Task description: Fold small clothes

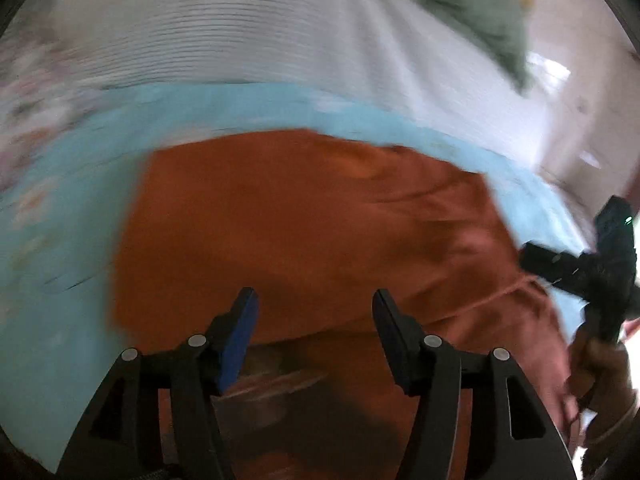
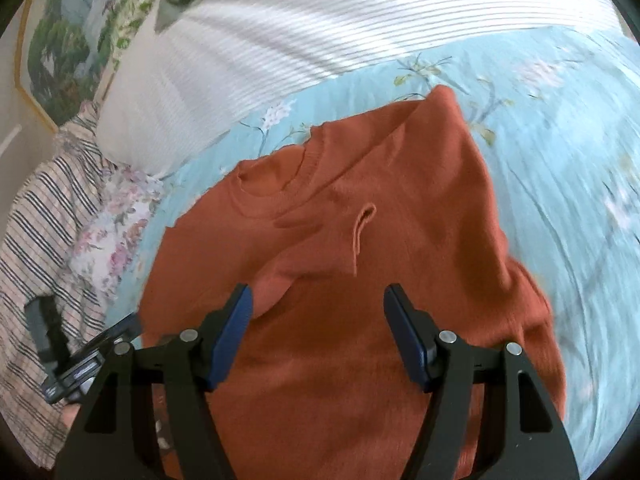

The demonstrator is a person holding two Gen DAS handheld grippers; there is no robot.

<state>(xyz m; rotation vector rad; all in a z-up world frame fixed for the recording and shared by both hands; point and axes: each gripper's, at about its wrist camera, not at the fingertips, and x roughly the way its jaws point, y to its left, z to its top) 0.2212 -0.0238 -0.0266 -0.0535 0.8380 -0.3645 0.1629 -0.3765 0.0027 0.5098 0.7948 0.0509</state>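
A rust-orange sweater (image 2: 360,240) lies on a light blue floral bedsheet (image 2: 560,128). In the right wrist view its neckline (image 2: 272,184) points to the upper left and one side is folded over the body. My right gripper (image 2: 316,320) is open and empty just above the sweater's lower part. In the blurred left wrist view the sweater (image 1: 304,224) fills the middle, and my left gripper (image 1: 314,320) is open and empty above it. The right gripper also shows in the left wrist view (image 1: 580,264) at the sweater's right edge.
A white striped pillow (image 2: 320,28) lies behind the sweater. A green cloth (image 1: 472,0) lies on the pillow. Striped and floral fabrics (image 2: 60,216) lie at the left, with the other gripper's body (image 2: 80,360) over them. A framed picture (image 2: 68,40) hangs at upper left.
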